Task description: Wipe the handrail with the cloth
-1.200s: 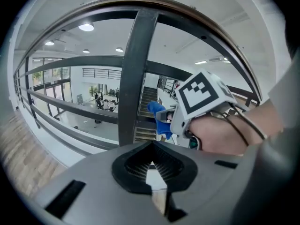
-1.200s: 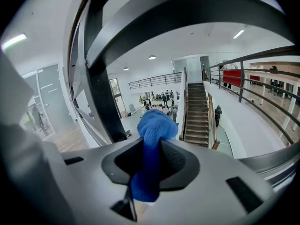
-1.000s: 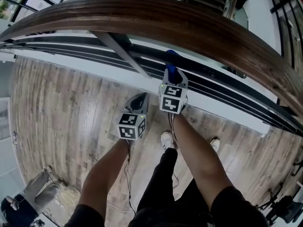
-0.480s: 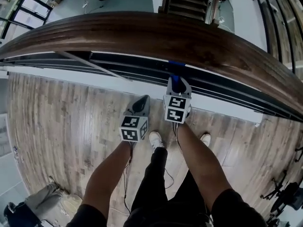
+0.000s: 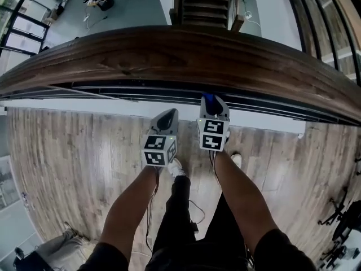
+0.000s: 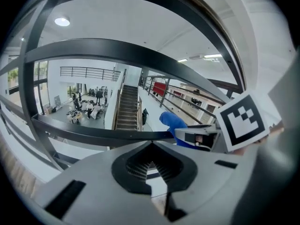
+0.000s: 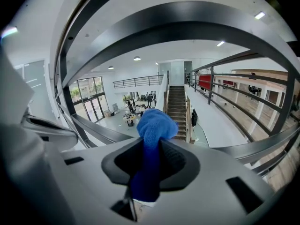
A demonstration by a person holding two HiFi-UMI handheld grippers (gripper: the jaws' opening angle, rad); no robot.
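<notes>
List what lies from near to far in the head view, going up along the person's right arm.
Right forearm → right gripper → blue cloth held in its jaws → wooden handrail → staircase on the floor below.

Handrail [image 5: 186,55] glossy grained wood; cloth [image 7: 152,125] fuzzy fabric

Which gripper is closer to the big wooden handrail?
Right. The right gripper, clamping the blue cloth, sits just below the handrail; the left gripper is lower down, farther back from it.
</notes>
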